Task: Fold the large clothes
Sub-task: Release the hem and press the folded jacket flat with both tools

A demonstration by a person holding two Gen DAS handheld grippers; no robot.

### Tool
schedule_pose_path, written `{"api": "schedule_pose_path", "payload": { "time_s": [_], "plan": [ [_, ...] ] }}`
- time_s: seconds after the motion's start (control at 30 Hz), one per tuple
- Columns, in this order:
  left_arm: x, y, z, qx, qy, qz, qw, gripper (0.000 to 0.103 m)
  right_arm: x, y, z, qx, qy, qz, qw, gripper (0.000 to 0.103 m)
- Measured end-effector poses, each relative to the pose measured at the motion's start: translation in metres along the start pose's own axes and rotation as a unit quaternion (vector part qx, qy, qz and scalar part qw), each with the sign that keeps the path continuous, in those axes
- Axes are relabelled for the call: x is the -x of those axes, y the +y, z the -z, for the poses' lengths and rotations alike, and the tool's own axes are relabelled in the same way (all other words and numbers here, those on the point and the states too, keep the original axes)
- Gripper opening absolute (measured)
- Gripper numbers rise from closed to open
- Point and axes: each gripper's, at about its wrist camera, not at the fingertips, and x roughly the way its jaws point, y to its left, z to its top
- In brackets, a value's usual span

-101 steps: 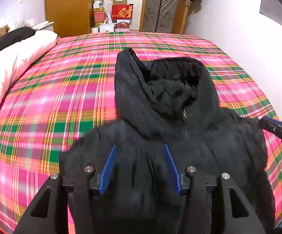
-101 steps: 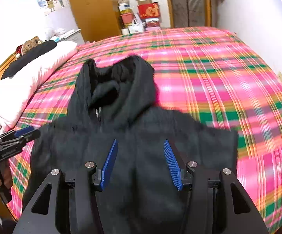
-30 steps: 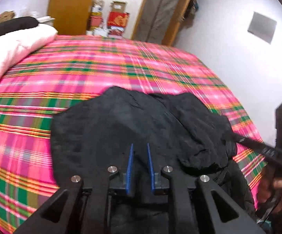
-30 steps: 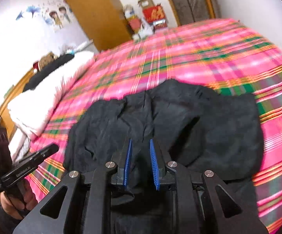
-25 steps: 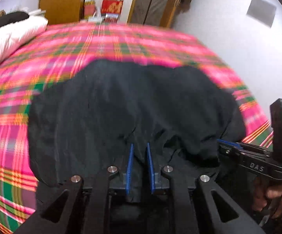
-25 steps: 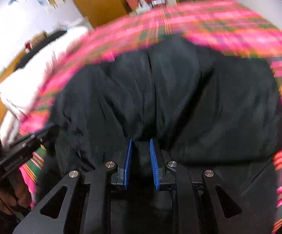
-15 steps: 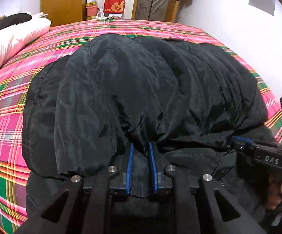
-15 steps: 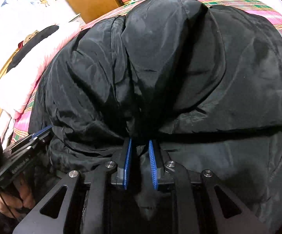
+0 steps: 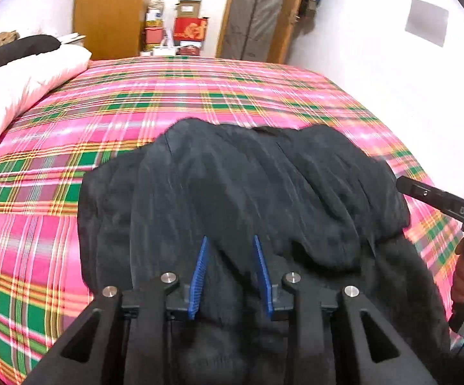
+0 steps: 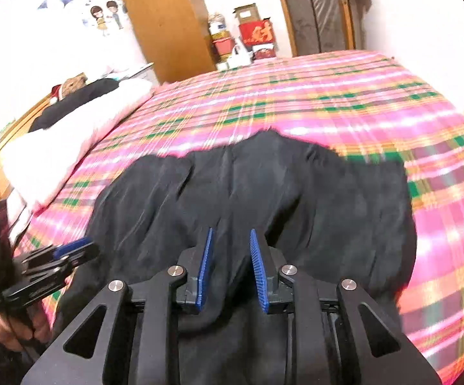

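Observation:
A black padded jacket (image 9: pixel 248 189) lies folded over on itself on the pink plaid bed; it also shows in the right wrist view (image 10: pixel 264 199). My left gripper (image 9: pixel 230 243) hovers over the jacket's near part with its blue pads apart and nothing between them. My right gripper (image 10: pixel 230 235) is likewise open above the near fold, empty. The right gripper shows at the right edge of the left wrist view (image 9: pixel 440 202), and the left gripper shows at the left edge of the right wrist view (image 10: pixel 55 256).
The pink plaid bedspread (image 9: pixel 199 96) stretches beyond the jacket. A white duvet with a black pillow (image 9: pixel 16 73) lies along the left side. A wooden wardrobe (image 9: pixel 109 16) and stacked boxes (image 9: pixel 187 29) stand past the bed's far end. A white wall runs on the right.
Both grippers were shut on the jacket, carrying its upper part toward me. Now both have opened and let go, and the folded jacket lies flatter on the bed.

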Motion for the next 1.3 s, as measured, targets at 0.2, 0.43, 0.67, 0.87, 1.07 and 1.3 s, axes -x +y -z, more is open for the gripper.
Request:
{"api": "schedule_pose_path", "payload": {
  "time_s": [0.2,0.43,0.67,0.87,1.07,1.3],
  "plan": [
    [-0.062,0.029,-0.001,0.031,0.043,-0.024,0.9983,0.031,-0.077,-0.027,0.009,0.011,0.077,0.032,0.996,0.025],
    [-0.046,0.016,-0.003,0.020,0.044,-0.031,0.9983,0.031,-0.048,-0.014,0.004,-0.009,0.061,0.038,0.997,0.025],
    [-0.004,0.000,0.029,0.029,0.018,0.016,0.9993,0.031,-0.018,0.036,0.053,-0.009,0.063,-0.043,0.997,0.025],
    [-0.043,-0.002,0.061,0.027,0.061,-0.002,0.9978,0.031,-0.069,0.042,0.093,-0.005,0.124,-0.031,0.992,0.023],
    [-0.057,-0.009,0.069,0.001,0.054,-0.020,0.9983,0.031,-0.079,0.044,0.098,0.009,0.114,-0.028,0.993,0.022],
    [-0.056,-0.014,0.078,0.003,0.045,-0.021,0.9988,0.031,-0.080,0.051,0.107,0.020,0.099,-0.023,0.995,0.021]
  ]
}}
